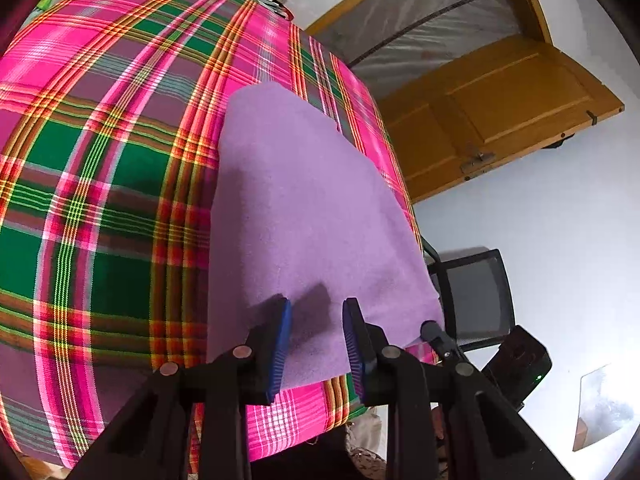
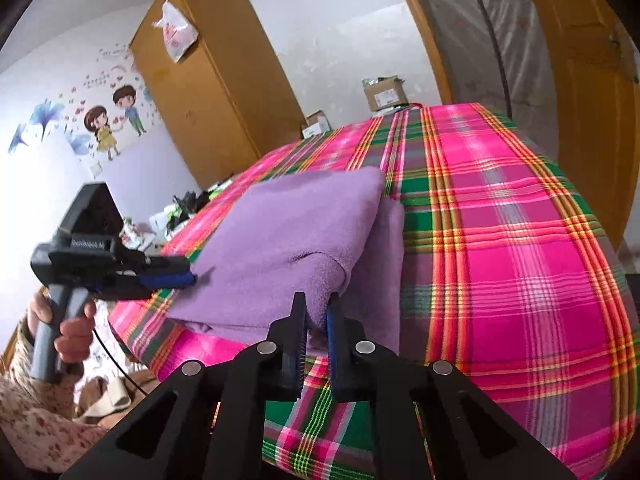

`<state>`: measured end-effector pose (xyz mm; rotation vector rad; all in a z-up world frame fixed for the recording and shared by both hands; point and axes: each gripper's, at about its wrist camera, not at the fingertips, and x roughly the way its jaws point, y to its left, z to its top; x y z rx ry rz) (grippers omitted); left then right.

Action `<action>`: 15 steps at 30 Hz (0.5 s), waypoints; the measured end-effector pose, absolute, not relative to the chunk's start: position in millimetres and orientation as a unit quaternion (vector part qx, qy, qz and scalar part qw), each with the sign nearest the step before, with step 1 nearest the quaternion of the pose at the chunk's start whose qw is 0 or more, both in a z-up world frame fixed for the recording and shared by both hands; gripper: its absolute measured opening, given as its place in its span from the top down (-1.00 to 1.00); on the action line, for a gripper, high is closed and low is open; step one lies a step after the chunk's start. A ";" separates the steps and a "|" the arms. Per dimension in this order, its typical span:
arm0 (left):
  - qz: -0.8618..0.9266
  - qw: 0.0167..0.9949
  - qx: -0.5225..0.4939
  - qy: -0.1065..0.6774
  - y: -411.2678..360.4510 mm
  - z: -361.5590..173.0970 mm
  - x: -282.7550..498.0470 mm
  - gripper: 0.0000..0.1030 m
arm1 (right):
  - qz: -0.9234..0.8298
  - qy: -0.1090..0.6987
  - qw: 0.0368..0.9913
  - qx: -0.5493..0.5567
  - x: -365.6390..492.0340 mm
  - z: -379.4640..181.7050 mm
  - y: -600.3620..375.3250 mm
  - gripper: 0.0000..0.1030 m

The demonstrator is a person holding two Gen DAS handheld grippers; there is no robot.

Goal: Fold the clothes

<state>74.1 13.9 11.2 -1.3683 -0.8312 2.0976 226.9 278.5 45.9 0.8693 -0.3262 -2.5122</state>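
I see the purple towel [image 1: 304, 216] lying folded on the plaid bed cover [image 1: 100, 184], running from the middle of the left wrist frame down to its lower centre. My left hand-held gripper [image 1: 317, 320] sits at the towel's near edge at the bottom of that frame, jaws apart, the blue pads [image 1: 280, 344] standing over the fabric with towel showing between them but not squeezed. From the right wrist view the same left hand-held gripper [image 2: 188, 278] appears at the left edge of the frame, held by a hand [image 2: 68, 332] on its grey grip, its tips at the towel's [image 2: 296, 240] left side.

My right hand-held gripper [image 2: 316, 320] is at the bottom centre of the right wrist frame, clenched on a pinched-up fold of the towel's near corner; the fabric bulges up just above the narrow jaws. A second layer of the towel lies flat to the right of that fold. The bed cover [image 2: 520, 260] fills the right half.
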 end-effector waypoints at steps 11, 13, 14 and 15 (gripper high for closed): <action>0.766 0.254 -0.506 -0.304 16.0 9.9 73.0 0.47 | -0.886 -0.157 0.227 0.373 223.8 20.6 295.6 0.83; 0.767 0.254 -0.506 -0.302 19.1 10.6 71.6 0.47 | -0.884 -0.158 0.226 0.377 224.1 21.3 298.8 0.83; 0.768 0.254 -0.505 -0.301 19.6 10.6 71.5 0.47 | -0.884 -0.158 0.228 0.376 224.6 22.7 299.8 0.83; 0.769 0.253 -0.505 -0.301 19.5 10.3 71.7 0.47 | -0.886 -0.156 0.231 0.372 225.7 25.4 299.9 0.82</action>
